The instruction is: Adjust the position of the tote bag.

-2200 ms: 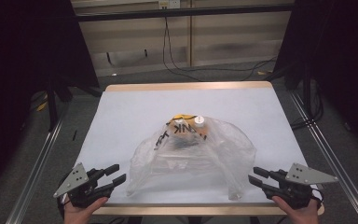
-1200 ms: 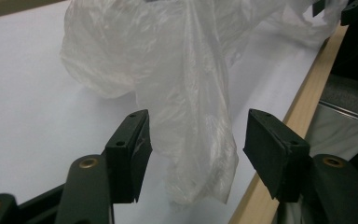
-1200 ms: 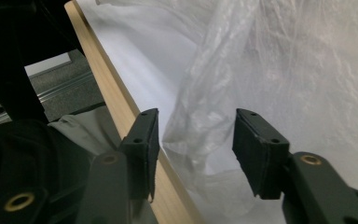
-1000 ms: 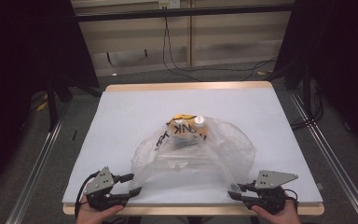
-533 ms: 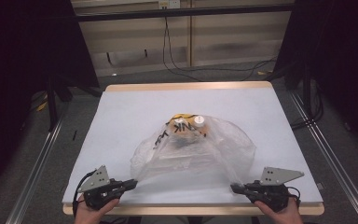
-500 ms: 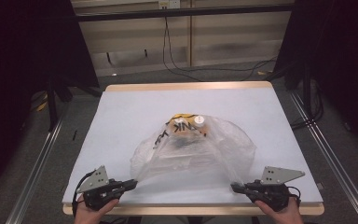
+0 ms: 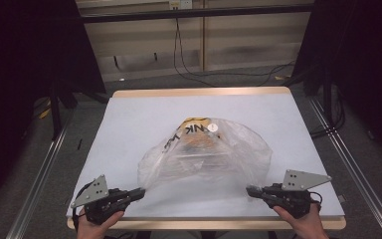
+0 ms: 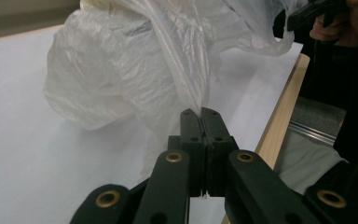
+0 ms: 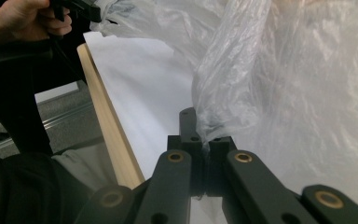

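As seen from the high view, a clear plastic bag [image 7: 206,159] is spread over the middle of the white desk [image 7: 129,124], its open end drawn toward the near edge. A yellow packet with black lettering [image 7: 191,133] is seen inside the bag at its far end, with a small white round sticker [image 7: 215,127] near the packet's top. The left claw [image 7: 138,191] is held low at the near left corner of the desk, its tips meeting the bag's near left corner. The right claw [image 7: 251,189] is held low at the near right, its tips meeting the bag's near right corner. A hand [image 7: 95,228] is seen under the left claw and another hand [image 7: 304,225] under the right claw. Cables [image 7: 219,69] are noted on the floor beyond the desk.

From the left gripper view, the left claw [image 8: 200,113] is seen pressed together, with a gathered strand of the plastic bag [image 8: 130,70] pinched between its jaws. The wooden desk edge [image 8: 279,107] is recorded at the right, and the right claw [image 8: 312,11] is seen at the upper right, at the bag's other corner.

From the right gripper view, the right claw [image 9: 200,122] is seen clamped on a bunched fold of the plastic bag [image 9: 279,79]; one jaw tip is covered by the film. The left claw [image 9: 81,8] is seen at the upper left, against the film
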